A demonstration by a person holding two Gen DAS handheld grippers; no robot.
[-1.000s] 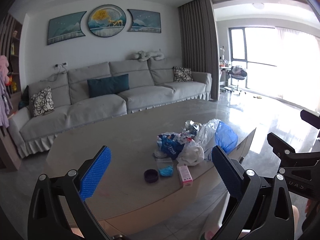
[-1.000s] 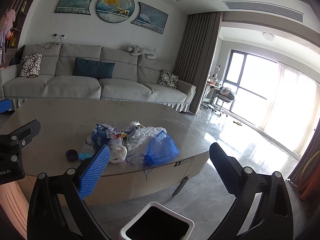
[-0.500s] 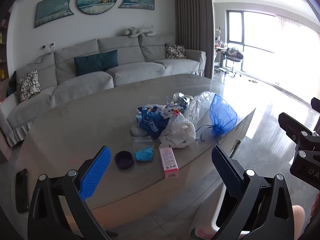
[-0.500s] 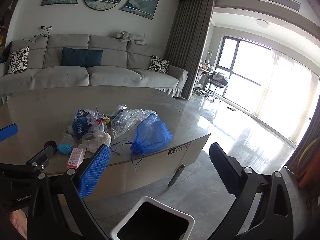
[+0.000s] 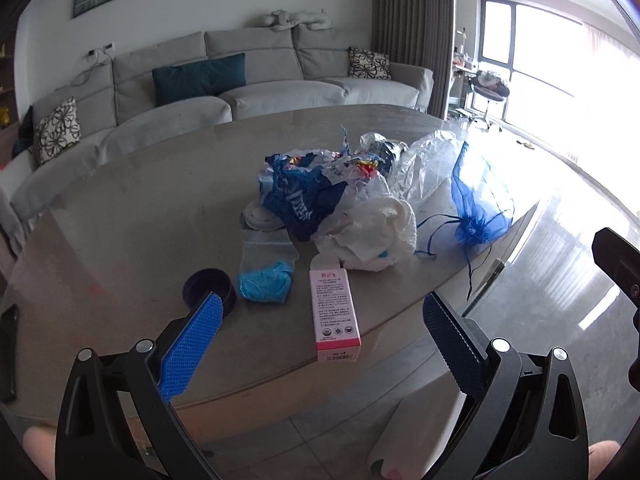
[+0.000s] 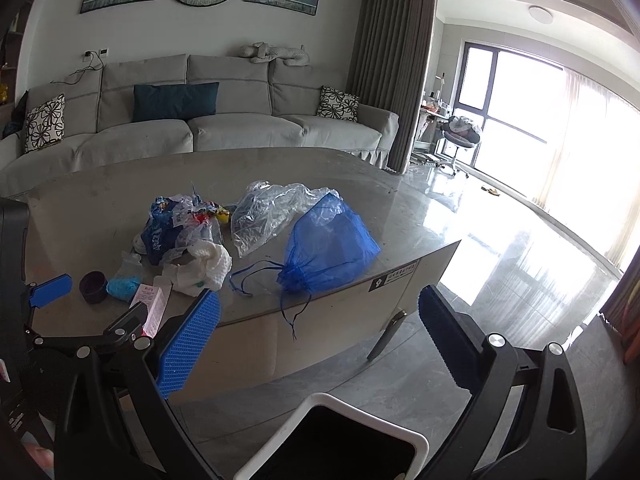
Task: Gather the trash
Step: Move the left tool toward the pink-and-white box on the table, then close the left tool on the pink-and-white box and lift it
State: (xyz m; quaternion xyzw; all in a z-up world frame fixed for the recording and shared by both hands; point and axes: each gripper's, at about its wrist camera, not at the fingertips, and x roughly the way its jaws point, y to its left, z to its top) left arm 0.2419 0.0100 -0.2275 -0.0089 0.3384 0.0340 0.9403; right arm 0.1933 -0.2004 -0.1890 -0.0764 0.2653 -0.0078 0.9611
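Trash (image 5: 344,200) lies piled mid-table, now nearer: both claws have closed in, left gripper (image 5: 320,344) and right gripper (image 6: 318,340) wide, empty. Bin (image 6: 340,440), probably, waits below. Picking can start.

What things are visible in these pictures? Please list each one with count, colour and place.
table: 1, grey, centre
pink box: 1, pink and white, lying near the table's front edge
cap: 1, dark purple, left of the box
blue wad: 1, light blue, between cap and box
white tissue: 1, white, behind the box
snack wrapper: 1, blue, in the pile
clear bag: 1, transparent, behind the mesh bag
mesh bag: 1, blue, at the table's right edge
bin: 1, white rim, on the floor
sofa: 1, grey, behind the table
left gripper: jaws open
right gripper: jaws open
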